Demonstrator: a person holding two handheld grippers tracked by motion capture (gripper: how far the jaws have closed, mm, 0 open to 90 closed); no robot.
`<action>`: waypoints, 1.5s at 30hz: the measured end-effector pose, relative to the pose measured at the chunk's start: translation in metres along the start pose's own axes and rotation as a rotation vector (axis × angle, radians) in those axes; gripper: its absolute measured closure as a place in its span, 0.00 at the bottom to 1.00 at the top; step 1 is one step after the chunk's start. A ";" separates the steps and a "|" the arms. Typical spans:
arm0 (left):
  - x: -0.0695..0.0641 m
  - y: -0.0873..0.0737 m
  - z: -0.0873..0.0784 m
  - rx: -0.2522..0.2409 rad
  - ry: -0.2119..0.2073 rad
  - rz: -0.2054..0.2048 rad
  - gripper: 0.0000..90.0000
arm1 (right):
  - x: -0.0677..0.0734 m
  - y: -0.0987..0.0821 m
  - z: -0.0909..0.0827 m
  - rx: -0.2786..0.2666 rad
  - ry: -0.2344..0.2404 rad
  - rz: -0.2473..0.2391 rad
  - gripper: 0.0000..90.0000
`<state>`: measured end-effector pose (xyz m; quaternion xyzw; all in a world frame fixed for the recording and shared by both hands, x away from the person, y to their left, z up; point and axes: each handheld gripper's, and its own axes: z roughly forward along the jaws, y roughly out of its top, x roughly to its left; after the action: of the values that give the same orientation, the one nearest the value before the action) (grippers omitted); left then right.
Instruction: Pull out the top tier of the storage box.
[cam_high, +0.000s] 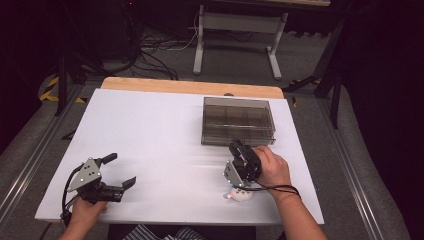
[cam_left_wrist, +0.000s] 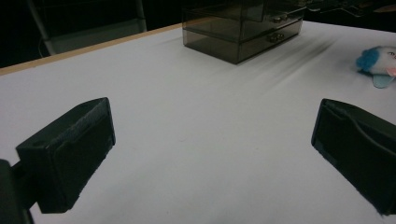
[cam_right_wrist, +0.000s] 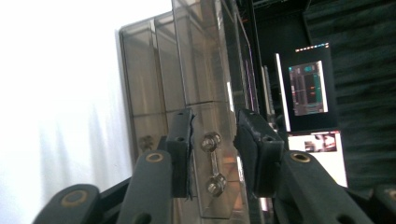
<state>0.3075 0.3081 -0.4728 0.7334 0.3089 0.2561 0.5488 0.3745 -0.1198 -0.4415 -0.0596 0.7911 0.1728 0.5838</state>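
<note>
Right gripper (cam_right_wrist: 214, 154) jaws narrowly straddle the drawer handle (cam_right_wrist: 211, 163); left gripper (cam_left_wrist: 212, 163) jaws wide.

Ahead of the right tool (cam_right_wrist: 214, 154) stands a drawer box (cam_high: 238, 120) of smoky, see-through glossy plastic; its drawer handle (cam_right_wrist: 212, 163), between the tool's matt black jaws, is shiny metal. The worktop (cam_high: 150, 145) under both tools is smooth matt white, edged with pale wood. Beside the right tool lies a soft plush toy (cam_left_wrist: 380, 63).
</note>
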 end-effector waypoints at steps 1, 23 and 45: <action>0.000 0.000 0.000 0.002 0.000 0.006 0.00 | -0.002 -0.001 -0.002 -0.019 0.017 0.047 0.71; 0.000 0.000 0.001 0.006 0.003 0.002 0.00 | -0.029 -0.017 -0.021 -0.259 0.282 0.543 0.51; 0.000 0.000 0.001 0.008 0.002 0.004 0.00 | -0.053 -0.031 -0.011 -0.300 0.661 0.799 0.56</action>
<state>0.3081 0.3075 -0.4729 0.7358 0.3091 0.2568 0.5450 0.3909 -0.1586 -0.3949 0.1120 0.8602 0.4646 0.1779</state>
